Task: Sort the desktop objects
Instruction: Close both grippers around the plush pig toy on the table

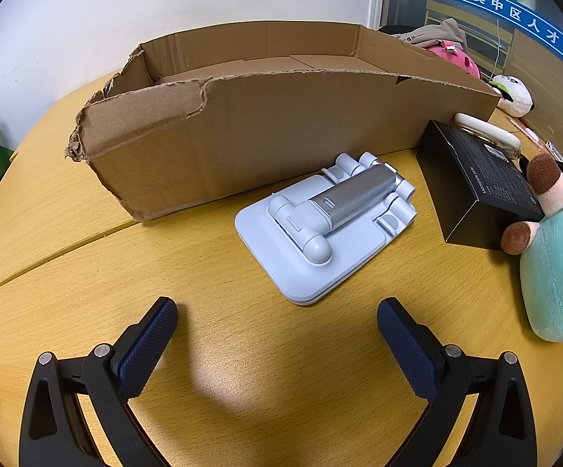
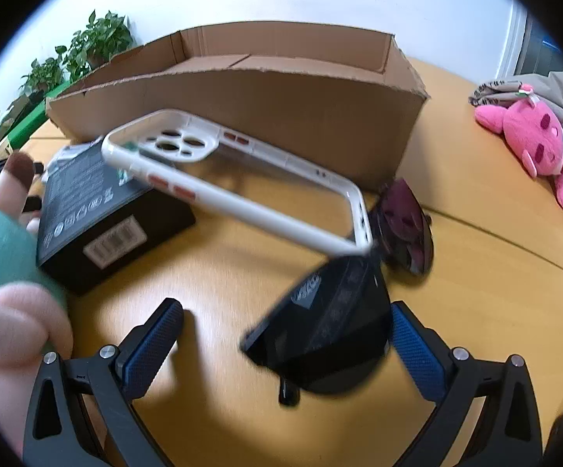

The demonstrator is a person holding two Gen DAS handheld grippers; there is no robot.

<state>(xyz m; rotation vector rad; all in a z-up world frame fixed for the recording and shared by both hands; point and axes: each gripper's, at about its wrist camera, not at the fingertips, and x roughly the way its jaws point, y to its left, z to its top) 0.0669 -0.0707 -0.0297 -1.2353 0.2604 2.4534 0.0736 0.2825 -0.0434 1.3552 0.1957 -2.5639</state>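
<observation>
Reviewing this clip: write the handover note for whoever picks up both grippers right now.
Left gripper: jaws open, empty, hovering over the table just short of the folded phone stand.
Right gripper: jaws open, holding nothing; sunglasses lie between them, blurred.
Phone case rests tilted from the black box to the sunglasses.
Cardboard box behind them; what shows of its inside looks empty.
Done: nothing sorted that shows. Left: stand, case, sunglasses, black box, teal plush.

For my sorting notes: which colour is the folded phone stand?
Pale blue-grey phone stand with a silver arm, clearest in the left wrist view.
</observation>
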